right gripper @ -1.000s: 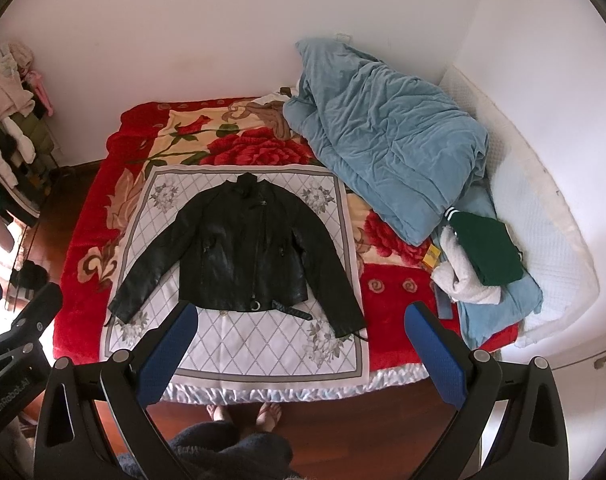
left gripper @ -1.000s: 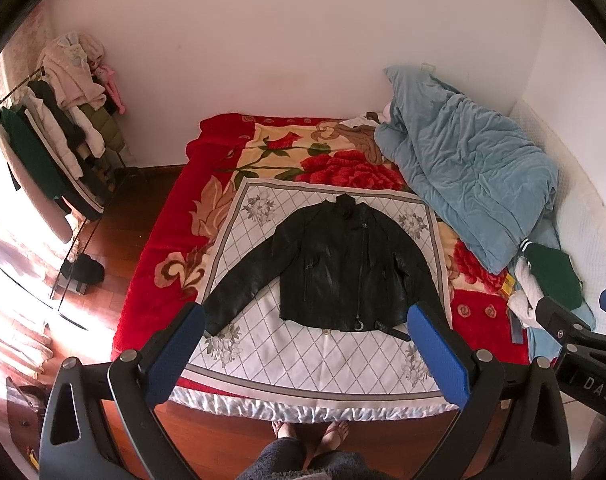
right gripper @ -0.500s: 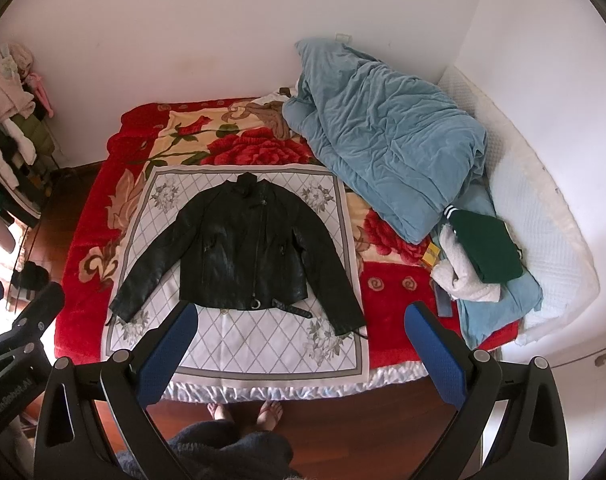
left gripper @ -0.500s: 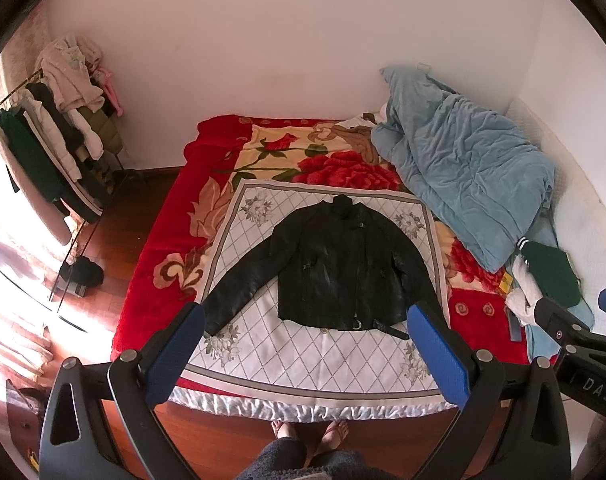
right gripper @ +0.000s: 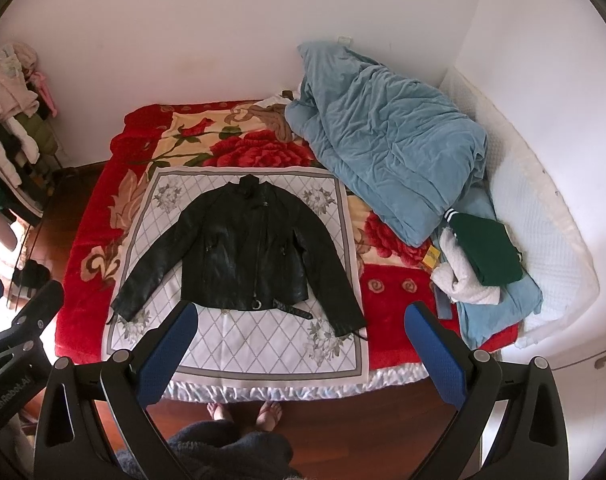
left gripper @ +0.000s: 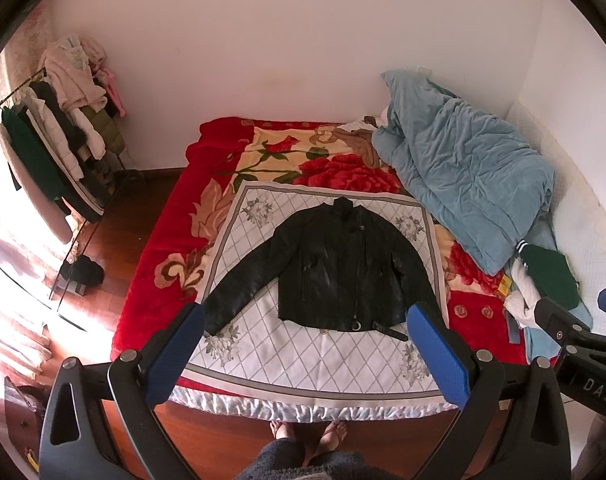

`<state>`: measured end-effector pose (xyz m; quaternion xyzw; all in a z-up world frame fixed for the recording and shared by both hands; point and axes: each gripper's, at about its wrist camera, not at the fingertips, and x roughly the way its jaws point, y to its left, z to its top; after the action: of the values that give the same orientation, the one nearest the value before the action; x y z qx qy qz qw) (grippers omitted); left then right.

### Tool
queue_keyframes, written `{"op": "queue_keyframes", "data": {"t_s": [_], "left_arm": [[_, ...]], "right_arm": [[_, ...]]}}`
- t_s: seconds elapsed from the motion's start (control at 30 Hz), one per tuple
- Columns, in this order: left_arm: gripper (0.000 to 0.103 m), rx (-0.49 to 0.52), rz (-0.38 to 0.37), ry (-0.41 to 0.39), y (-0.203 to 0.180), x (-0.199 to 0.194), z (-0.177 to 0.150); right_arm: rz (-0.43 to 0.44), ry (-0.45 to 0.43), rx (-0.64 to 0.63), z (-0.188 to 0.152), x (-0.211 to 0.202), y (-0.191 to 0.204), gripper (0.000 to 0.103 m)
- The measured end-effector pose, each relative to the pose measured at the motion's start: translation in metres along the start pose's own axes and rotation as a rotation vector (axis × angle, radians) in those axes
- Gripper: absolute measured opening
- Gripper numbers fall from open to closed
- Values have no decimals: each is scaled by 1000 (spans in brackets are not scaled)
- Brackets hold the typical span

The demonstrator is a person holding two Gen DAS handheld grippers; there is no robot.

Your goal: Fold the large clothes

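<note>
Ahead, the black leather jacket (left gripper: 345, 270) lies flat on the white diamond-patterned cloth (left gripper: 303, 354), collar at 12 o'clock, hem nearest. Both the left gripper (left gripper: 305, 354) and right gripper (right gripper: 299, 354) hang wide apart and empty, about equally far from it.

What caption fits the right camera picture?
Black jacket lies spread flat on the bed, with the open right gripper held above it.

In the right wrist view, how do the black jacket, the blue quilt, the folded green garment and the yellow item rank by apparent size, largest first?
1. Blue quilt
2. Black jacket, with sleeves spread; the quilt is bunched, so the gap between these two is unsure.
3. Folded green garment
4. Yellow item, clearly smallest, partly hidden.
</note>
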<state>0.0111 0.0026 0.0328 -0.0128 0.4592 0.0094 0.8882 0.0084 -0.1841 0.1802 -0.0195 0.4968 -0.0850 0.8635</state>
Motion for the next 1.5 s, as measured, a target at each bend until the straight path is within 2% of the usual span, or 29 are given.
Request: {"op": "queue_keyframes", "data": {"t_s": [0.67, 0.73, 0.87, 0.97, 1.1, 1.27, 1.37, 1.5], "left_arm": [[103, 5, 6, -13, -2, 1, -4], [103, 2, 22, -29, 2, 8, 4], [103, 6, 100, -75, 13, 41, 17], [103, 28, 162, -59, 21, 91, 25], [103, 56, 221, 12, 32, 167, 24], [103, 76, 287, 119, 34, 274, 12], [103, 56, 313, 182, 37, 345, -1], [103, 2, 353, 334, 50, 447, -30]], "right_arm": [[4, -4, 6, 2, -3, 2, 103], [7, 0, 18, 8, 0, 7, 103], [7, 18, 62, 19, 23, 14, 103], [-3, 47, 109, 28, 67, 14, 103], [-32, 118, 167, 35, 157, 10, 103], [-60, 259, 192, 30, 299, 2, 103], [-38, 350, 212, 21, 386, -10, 103], [7, 458, 221, 4, 501, -25, 103]]}}
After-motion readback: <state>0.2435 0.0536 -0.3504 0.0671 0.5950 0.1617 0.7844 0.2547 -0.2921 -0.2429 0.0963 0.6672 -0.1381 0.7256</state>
